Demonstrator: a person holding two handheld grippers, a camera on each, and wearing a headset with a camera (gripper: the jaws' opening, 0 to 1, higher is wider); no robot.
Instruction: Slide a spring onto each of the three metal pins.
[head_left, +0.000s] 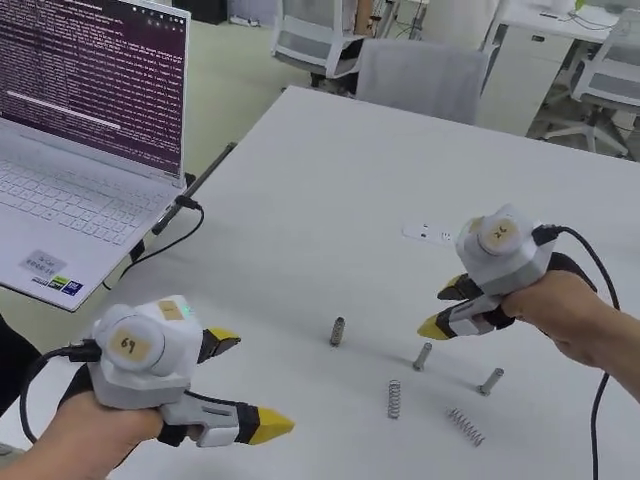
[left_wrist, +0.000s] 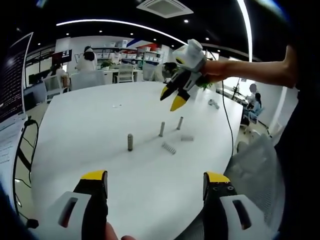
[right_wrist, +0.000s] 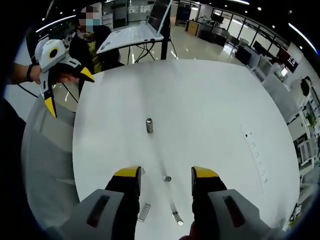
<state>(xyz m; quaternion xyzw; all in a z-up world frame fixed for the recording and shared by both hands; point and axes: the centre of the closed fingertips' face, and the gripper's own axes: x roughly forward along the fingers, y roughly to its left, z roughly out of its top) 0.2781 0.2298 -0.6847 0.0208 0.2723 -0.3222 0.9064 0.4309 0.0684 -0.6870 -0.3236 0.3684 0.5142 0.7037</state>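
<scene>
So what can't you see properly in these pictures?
Laptop: head view, left edge cuts it off; screen text too small to read.
White strip: head view, too small to identify.
Spring: right gripper view, blurred, coils can't be counted.

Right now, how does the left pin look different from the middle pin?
The left pin wears a spring; the middle pin is bare and smooth. The left pin stands apart; the middle pin is nearest the right gripper. Both stand upright on the white table.
</scene>
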